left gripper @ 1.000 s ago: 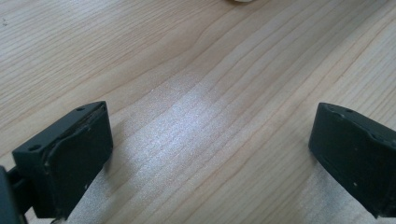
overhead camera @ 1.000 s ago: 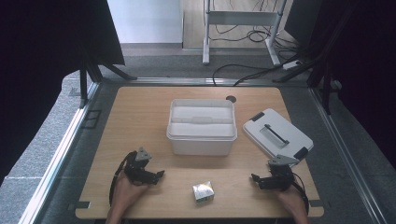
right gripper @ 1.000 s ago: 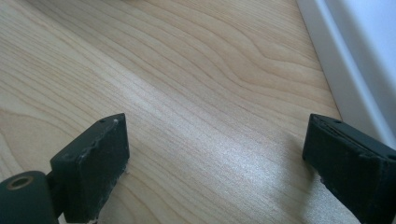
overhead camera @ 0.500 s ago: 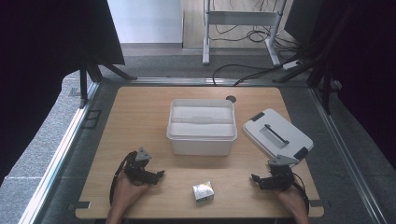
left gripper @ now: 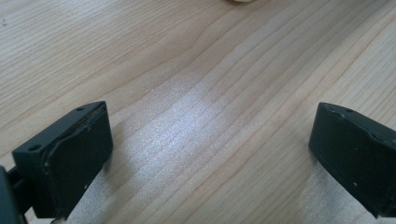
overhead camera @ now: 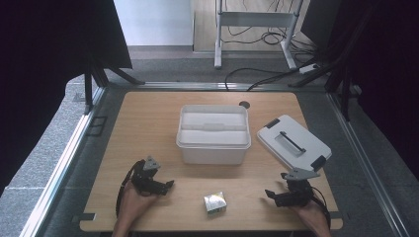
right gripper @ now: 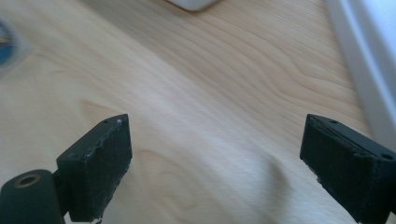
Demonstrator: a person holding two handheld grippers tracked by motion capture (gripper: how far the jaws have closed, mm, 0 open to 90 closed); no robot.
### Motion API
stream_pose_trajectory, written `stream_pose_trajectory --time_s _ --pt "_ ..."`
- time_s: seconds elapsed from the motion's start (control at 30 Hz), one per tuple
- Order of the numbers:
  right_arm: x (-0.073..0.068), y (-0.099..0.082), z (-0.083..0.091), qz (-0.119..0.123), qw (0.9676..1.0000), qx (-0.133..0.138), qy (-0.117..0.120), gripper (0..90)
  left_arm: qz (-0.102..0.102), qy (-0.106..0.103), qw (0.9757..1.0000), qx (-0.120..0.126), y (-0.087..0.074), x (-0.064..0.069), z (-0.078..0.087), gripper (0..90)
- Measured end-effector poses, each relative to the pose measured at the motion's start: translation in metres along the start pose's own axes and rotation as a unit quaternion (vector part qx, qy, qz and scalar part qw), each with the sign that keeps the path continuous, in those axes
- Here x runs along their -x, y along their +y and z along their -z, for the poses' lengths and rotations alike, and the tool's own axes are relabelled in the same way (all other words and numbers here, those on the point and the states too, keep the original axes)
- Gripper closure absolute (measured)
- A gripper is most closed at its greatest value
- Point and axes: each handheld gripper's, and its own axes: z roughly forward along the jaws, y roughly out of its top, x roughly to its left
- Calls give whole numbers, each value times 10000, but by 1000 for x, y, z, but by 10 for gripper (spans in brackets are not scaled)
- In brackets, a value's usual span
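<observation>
The left black two-jaw gripper (overhead camera: 165, 184) rests low on the pale wooden table (overhead camera: 148, 128), its jaws spread wide with only bare wood grain between them in the left gripper view. The right black two-jaw gripper (overhead camera: 269, 193) is likewise wide open and holds nothing; its matte, slightly chipped pads (right gripper: 100, 163) frame empty tabletop.

Between the two, at the near edge and well apart from both, lies a small crinkled foil packet with a green-and-silver sheen (overhead camera: 215, 202); any print on it is too small to read. Beyond stands a white rectangular plastic bin (overhead camera: 213, 133), smooth and open-topped. To its right its flat white plastic lid with black clips and a black handle (overhead camera: 293, 143) lies askew, just behind the right gripper.
</observation>
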Motion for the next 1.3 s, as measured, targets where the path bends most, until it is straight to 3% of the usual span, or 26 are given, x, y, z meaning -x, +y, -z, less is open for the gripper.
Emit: stream_pose_trajectory --time_s 0.23,0.27,0.33,0.43,0.53,0.57,0.6,0.63,0.67,0.73,0.83,0.87,0.93,1.0,1.03,1.1,1.13,1.17,1.2,1.23,1.3 --pt "-21 6 1 213 9991 53 358 105 0 1 10000 0 0 0 0 0" --pt "-29 9 -1 287 9982 77 519 112 -3 0 10000 -2 0 0 0 0" --pt "-34 11 -3 338 9978 82 558 112 -1 0 10000 0 0 0 0 0" --pt "-48 18 -9 517 9954 93 807 113 -3 -1 10000 -2 0 0 0 0" --pt "-69 28 -20 783 9904 102 1133 113 -3 -1 10000 -2 0 0 0 0" --pt "-69 28 -20 783 9904 102 1133 113 -3 -1 10000 -2 0 0 0 0" --pt "-79 33 -25 905 9876 92 1281 113 -3 -1 10000 0 0 0 0 0" --pt "-79 33 -25 905 9876 92 1281 113 -3 -1 10000 0 0 0 0 0" --pt "-88 38 -32 1040 9845 87 1412 113 -4 -2 10000 -1 0 0 0 0" --pt "-96 43 -38 1141 9812 74 1554 113 -4 -2 10000 -1 0 0 0 0" --pt "-103 48 -45 1231 9786 72 1649 113 -5 -2 10000 -1 0 0 0 0" --pt "-109 53 -52 1294 9757 61 1766 113 -6 -3 10000 -2 0 0 0 0" --pt "-113 57 -59 1351 9731 41 1868 113 -5 -4 10000 -2 0 0 0 0" --pt "-115 59 -63 1360 9721 24 1912 117 -6 -5 10000 -1 0 0 0 0" --pt "-118 62 -70 1420 9693 5 2006 129 -7 -6 10000 -1 0 0 0 0" --pt "-120 64 -73 1439 9685 -14 2031 135 -7 -6 10000 0 0 0 0 0" --pt "-123 67 -78 1479 9663 -55 2104 160 -10 -7 10000 -1 0 0 0 0" --pt "-123 67 -78 1479 9663 -55 2104 160 -10 -7 10000 -1 0 0 0 0" --pt "-125 69 -80 1500 9647 -77 2164 232 -13 -8 10000 -1 0 0 0 0" --pt "-125 69 -80 1500 9647 -77 2164 232 -13 -8 10000 -1 0 0 0 0" --pt "-126 69 -80 1535 9641 -57 2167 320 -17 -9 10000 -1 0 0 0 0"
